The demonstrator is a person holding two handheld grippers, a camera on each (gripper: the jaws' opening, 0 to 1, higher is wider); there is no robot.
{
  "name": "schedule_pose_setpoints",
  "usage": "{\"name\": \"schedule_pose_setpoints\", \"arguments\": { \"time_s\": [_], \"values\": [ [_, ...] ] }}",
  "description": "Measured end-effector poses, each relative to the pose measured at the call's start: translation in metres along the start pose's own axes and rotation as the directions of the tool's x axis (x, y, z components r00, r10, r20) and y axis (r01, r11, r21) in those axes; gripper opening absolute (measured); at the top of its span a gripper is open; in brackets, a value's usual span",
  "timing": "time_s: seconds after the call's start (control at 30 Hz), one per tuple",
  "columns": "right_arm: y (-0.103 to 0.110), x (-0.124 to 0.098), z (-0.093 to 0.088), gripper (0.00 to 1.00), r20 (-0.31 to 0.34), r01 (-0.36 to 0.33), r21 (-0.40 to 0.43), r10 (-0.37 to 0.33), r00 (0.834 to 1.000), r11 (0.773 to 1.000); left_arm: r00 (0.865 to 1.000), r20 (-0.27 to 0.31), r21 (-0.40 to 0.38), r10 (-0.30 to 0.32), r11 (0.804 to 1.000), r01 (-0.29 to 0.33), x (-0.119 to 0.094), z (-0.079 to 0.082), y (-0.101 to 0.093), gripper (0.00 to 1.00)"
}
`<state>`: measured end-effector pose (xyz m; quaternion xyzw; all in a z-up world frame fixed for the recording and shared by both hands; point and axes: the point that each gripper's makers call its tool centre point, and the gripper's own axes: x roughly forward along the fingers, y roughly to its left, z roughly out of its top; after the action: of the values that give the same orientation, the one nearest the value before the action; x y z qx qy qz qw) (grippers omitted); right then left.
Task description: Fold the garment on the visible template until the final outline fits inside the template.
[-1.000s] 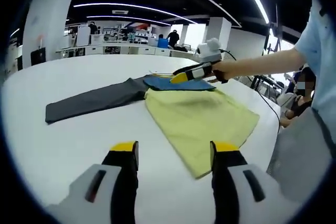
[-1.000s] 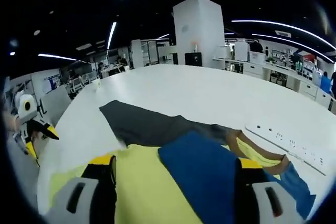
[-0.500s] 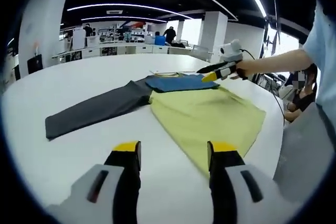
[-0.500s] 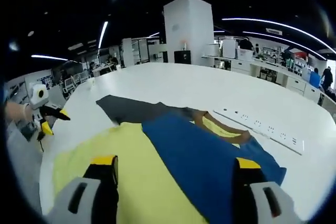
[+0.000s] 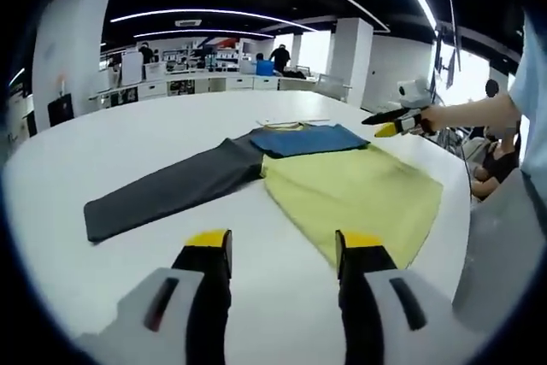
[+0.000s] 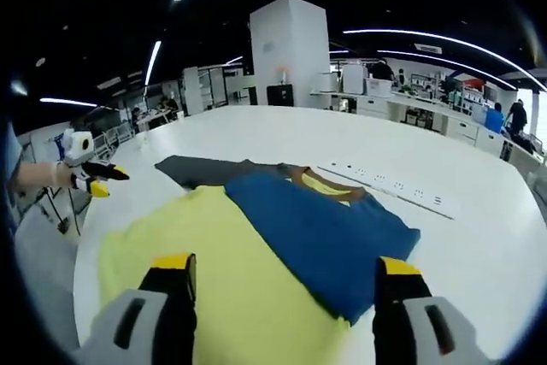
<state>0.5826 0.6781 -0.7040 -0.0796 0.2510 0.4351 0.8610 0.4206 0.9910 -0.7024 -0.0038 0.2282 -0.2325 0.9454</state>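
A long-sleeved garment lies flat on the white table. Its yellow body faces me, a blue sleeve is folded across its far end, and a dark grey sleeve stretches out to the left. My left gripper is open over bare table, short of the garment. My right gripper is open above the yellow body, with the blue sleeve ahead of it and nothing between its fingers. In the left gripper view the right gripper is held off the garment's right side.
A white power strip lies on the table beyond the garment's collar. The left gripper shows at the table's left edge. A person's arm reaches in from the right. Desks and a white pillar stand beyond the table.
The right gripper has drawn back from the blue sleeve, which now lies flat across the yellow body. The left gripper has barely moved.
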Motion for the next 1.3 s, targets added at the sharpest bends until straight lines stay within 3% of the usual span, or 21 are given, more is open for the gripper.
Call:
{"name": "schedule_pose_setpoints", "arguments": {
  "time_s": [0.1,0.17,0.37,0.6,0.73,0.77,0.83,0.87,0.97,1.07,1.3],
  "values": [
    [-0.006,-0.01,-0.005,0.85,-0.004,0.022,0.007,-0.022,1.0,1.0,1.0,0.0,-0.002,0.019,1.0,-0.019,-0.002,-0.001,0.009,0.46],
    [-0.009,-0.016,-0.008,0.84,0.0,0.031,0.024,-0.031,1.0,0.999,0.999,0.003,-0.053,0.042,0.998,-0.042,-0.004,-0.001,0.018,0.47],
    [-0.013,-0.031,-0.015,0.81,0.006,0.054,0.056,-0.054,0.999,0.997,0.989,0.058,-0.133,0.137,0.983,-0.128,-0.014,0.008,0.061,0.48],
    [-0.014,-0.048,-0.036,0.77,-0.026,0.067,0.073,-0.065,0.998,0.995,0.973,0.071,-0.209,0.218,0.957,-0.199,-0.018,0.013,0.106,0.5],
    [-0.018,-0.059,-0.047,0.74,-0.033,0.086,0.1,-0.084,0.996,0.991,0.958,0.047,-0.232,0.282,0.936,-0.264,-0.022,0.005,0.134,0.5],
    [-0.018,-0.061,-0.049,0.74,-0.036,0.089,0.105,-0.085,0.996,0.991,0.947,0.025,-0.248,0.322,0.919,-0.306,-0.025,0.0,0.146,0.49],
    [-0.019,-0.064,-0.055,0.72,-0.045,0.093,0.12,-0.088,0.995,0.988,0.936,0.022,-0.253,0.352,0.907,-0.336,-0.026,-0.003,0.157,0.48],
    [-0.019,-0.066,-0.057,0.71,-0.05,0.095,0.131,-0.089,0.995,0.987,0.935,0.012,-0.252,0.353,0.906,-0.339,-0.026,-0.007,0.163,0.48],
    [-0.02,-0.069,-0.062,0.7,-0.055,0.102,0.14,-0.095,0.994,0.985,0.921,-0.083,-0.175,0.381,0.904,-0.39,-0.026,-0.03,0.182,0.49],
    [-0.018,-0.072,-0.064,0.68,-0.058,0.101,0.156,-0.093,0.994,0.983,0.918,-0.085,-0.224,0.387,0.891,-0.396,-0.023,-0.035,0.196,0.47],
    [-0.017,-0.076,-0.069,0.65,-0.067,0.11,0.143,-0.101,0.993,0.984,0.904,-0.128,-0.225,0.407,0.876,-0.426,-0.012,-0.042,0.218,0.44]
  ]
}}
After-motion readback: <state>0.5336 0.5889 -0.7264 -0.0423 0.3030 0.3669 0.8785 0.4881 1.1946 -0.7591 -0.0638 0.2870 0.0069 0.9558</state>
